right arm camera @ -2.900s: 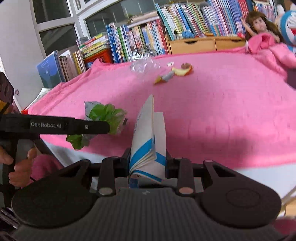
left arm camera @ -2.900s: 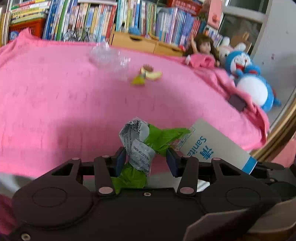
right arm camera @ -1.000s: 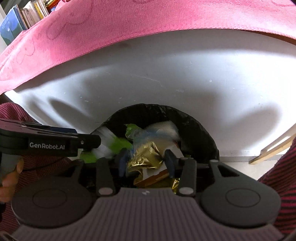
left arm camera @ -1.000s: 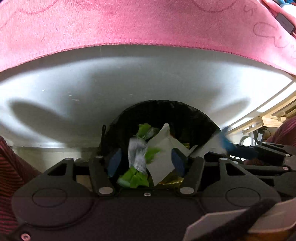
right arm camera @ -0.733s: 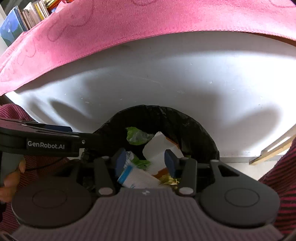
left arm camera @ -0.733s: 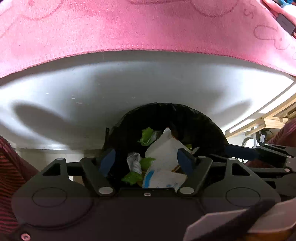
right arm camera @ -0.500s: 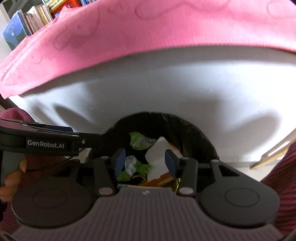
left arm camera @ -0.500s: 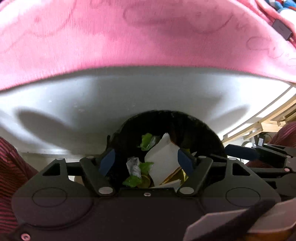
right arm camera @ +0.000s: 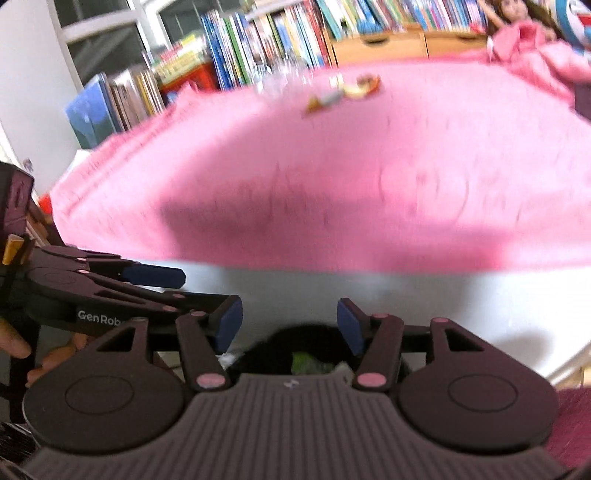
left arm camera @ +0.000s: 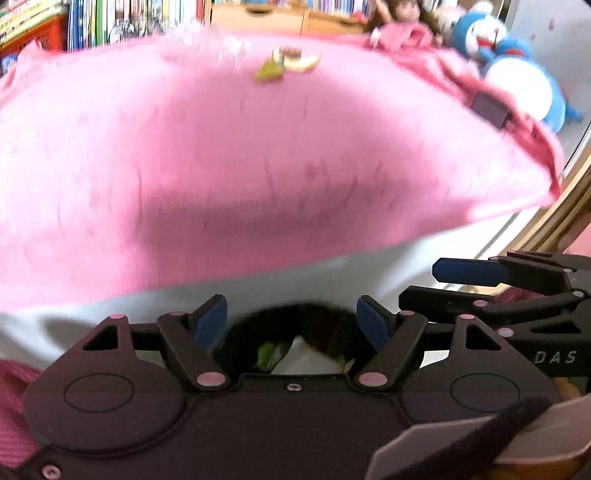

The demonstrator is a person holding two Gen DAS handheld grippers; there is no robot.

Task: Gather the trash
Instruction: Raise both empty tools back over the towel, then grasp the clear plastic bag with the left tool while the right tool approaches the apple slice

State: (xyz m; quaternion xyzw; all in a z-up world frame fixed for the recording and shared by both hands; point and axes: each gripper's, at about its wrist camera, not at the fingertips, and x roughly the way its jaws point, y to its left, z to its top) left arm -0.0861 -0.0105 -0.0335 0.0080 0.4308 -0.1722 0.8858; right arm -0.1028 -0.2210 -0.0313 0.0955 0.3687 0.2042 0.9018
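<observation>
Both views are blurred by motion. My left gripper [left arm camera: 291,319] is open with nothing between its blue pads, above the black bin [left arm camera: 288,317] holding green and white wrappers [left arm camera: 295,356]. My right gripper [right arm camera: 288,321] is open too, empty, over the same bin [right arm camera: 299,339] with green trash [right arm camera: 303,358] inside. Far back on the pink blanket [left arm camera: 221,147] lie a yellow-brown peel scrap [left arm camera: 288,64] and a crumpled clear plastic piece [right arm camera: 277,79]. The peel scrap [right arm camera: 347,90] shows in the right wrist view as well. Each gripper appears at the edge of the other's view.
The pink blanket [right arm camera: 369,177] covers a white bed with its front edge just beyond the bin. Books [right arm camera: 280,33] line the back, with a wooden drawer unit [right arm camera: 406,40]. A doll [left arm camera: 402,14] and a blue plush toy [left arm camera: 517,66] sit back right. A hand [right arm camera: 14,343] holds the left gripper.
Both grippers let go of their trash into the black bin, opened, and have swung up so the bed top is back in view.
</observation>
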